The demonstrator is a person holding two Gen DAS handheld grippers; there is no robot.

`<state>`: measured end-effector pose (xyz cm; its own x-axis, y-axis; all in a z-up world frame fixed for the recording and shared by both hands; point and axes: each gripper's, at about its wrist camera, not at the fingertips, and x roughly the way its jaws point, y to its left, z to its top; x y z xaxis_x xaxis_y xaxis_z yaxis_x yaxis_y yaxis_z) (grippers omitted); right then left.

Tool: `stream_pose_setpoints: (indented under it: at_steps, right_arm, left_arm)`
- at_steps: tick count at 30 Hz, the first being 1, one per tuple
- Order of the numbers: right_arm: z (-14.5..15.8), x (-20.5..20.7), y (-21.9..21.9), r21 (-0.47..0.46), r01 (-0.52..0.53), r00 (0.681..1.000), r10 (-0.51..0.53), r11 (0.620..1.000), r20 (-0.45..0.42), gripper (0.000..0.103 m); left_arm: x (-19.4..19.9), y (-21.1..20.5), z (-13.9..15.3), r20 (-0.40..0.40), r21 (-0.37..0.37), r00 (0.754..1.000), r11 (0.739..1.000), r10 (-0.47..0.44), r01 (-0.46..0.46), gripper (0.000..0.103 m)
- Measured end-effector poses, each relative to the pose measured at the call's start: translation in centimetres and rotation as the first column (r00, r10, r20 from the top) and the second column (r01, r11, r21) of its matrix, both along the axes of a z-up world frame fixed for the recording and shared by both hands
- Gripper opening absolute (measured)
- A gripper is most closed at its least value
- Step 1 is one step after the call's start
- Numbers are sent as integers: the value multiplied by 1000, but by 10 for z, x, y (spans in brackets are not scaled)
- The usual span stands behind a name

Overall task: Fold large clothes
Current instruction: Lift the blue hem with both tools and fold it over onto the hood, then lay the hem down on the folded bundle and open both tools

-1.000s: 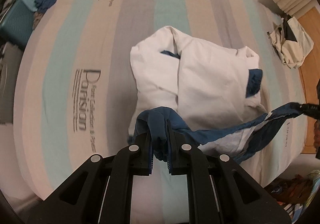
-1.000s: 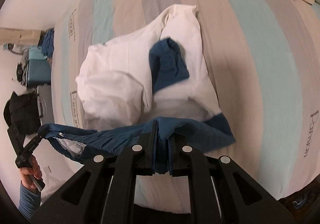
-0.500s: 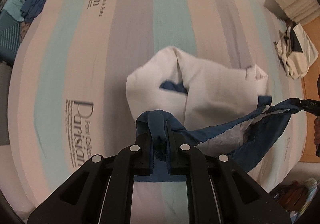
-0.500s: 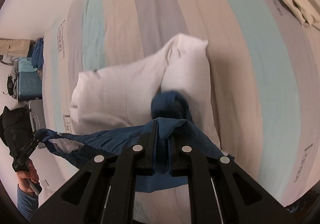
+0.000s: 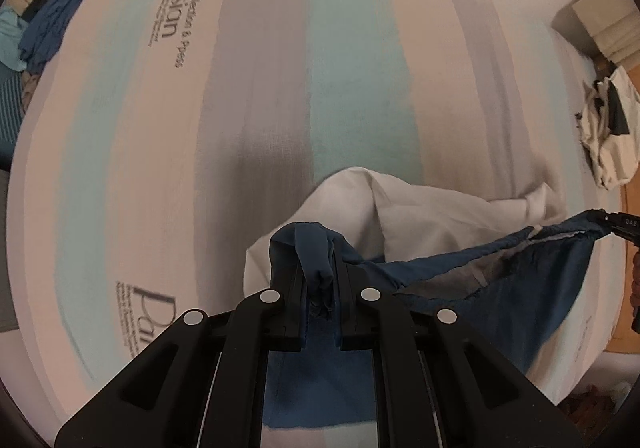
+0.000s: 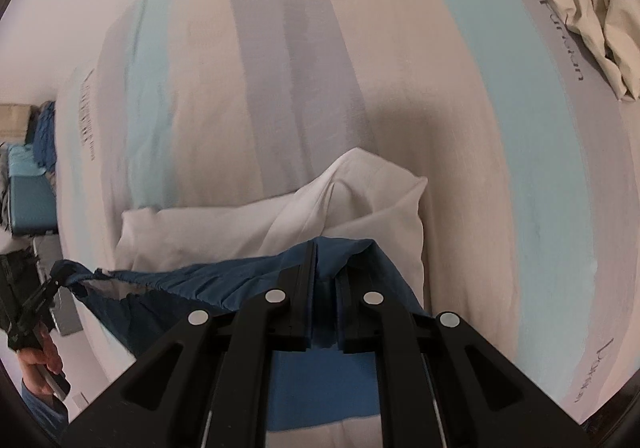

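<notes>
My left gripper (image 5: 322, 280) is clamped on a bunched corner of the blue-and-white garment (image 5: 500, 288), and my right gripper (image 6: 325, 272) pinches the other corner of the same blue hem (image 6: 180, 280). The hem runs taut between them, raised above the bed. The garment's white body (image 6: 280, 224) trails crumpled on the striped bedsheet (image 5: 352, 68) just ahead. A beige cloth heap (image 6: 592, 8) lies well apart, near the bed's edge.

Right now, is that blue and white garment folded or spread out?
Neither: garment hangs bunched, its blue edge stretched between left gripper and right gripper.
</notes>
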<state>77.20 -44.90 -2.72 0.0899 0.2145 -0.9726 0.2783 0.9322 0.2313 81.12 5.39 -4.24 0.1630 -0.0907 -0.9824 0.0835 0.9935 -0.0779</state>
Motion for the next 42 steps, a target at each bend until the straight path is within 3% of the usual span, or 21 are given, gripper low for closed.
stream_pose_setpoints:
  at_steps: [8,19,23,25,27,29,30,32,36,42]
  right_arm:
    - [-62,22,4,-65,-1,1000,3,998,18,6]
    - [-106,36,19,-135,-53,996,62,989,65,8]
    - [-103,32,27,-169,-89,990,106,982,94,10]
    - [-98,28,29,-180,-105,985,127,978,115,11]
    - [-90,22,33,-197,-114,980,142,974,137,13]
    - [-83,14,37,-205,-118,976,151,972,159,21]
    - [-78,11,39,-215,-124,972,163,969,169,37]
    - [-66,4,44,-246,-136,958,191,960,213,49]
    - [-48,-14,50,-282,-134,944,209,950,256,59]
    - [-24,-62,65,-262,-176,925,250,949,285,66]
  left_arm:
    - [15,-1,-79,6,26,1000,1000,10,-10,8]
    - [10,3,-125,73,34,997,999,32,-34,12]
    - [-1,1,-117,108,30,993,999,41,-45,16]
    - [-5,3,-109,125,24,991,998,52,-56,26]
    - [-11,5,-98,159,20,986,998,57,-61,58]
    - [-20,6,-83,204,7,976,997,77,-80,78]
    - [-24,7,-77,215,-5,973,996,84,-85,78]
    - [-32,4,-69,215,-14,973,997,80,-79,78]
    - [-51,-4,-57,211,-44,974,996,85,-78,83]
    - [-102,-28,-53,170,-72,985,997,23,-11,87]
